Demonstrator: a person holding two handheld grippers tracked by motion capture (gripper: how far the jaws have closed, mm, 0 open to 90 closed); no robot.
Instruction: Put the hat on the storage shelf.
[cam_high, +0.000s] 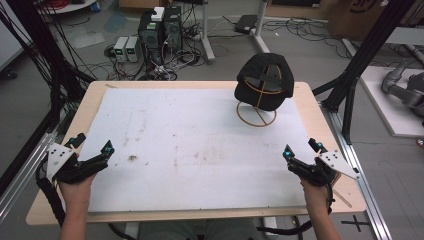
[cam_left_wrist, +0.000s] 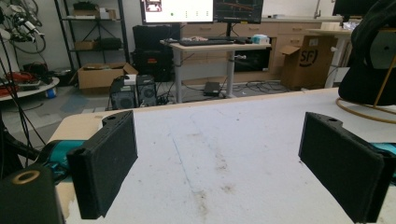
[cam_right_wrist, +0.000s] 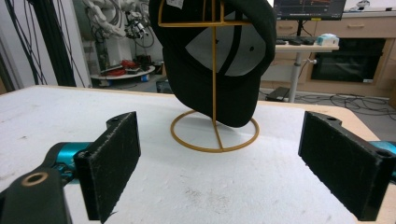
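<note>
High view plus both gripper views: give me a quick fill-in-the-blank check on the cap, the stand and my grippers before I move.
1. The black cap hangs on a gold wire ____.
2. The jaws of the left gripper stand ____, with nothing between them.
3. In the high view, the cap sits nearer the ____ gripper.
4. The stand's base is a ring resting on the white ____.

Missing words: stand; open; right; mat
</note>
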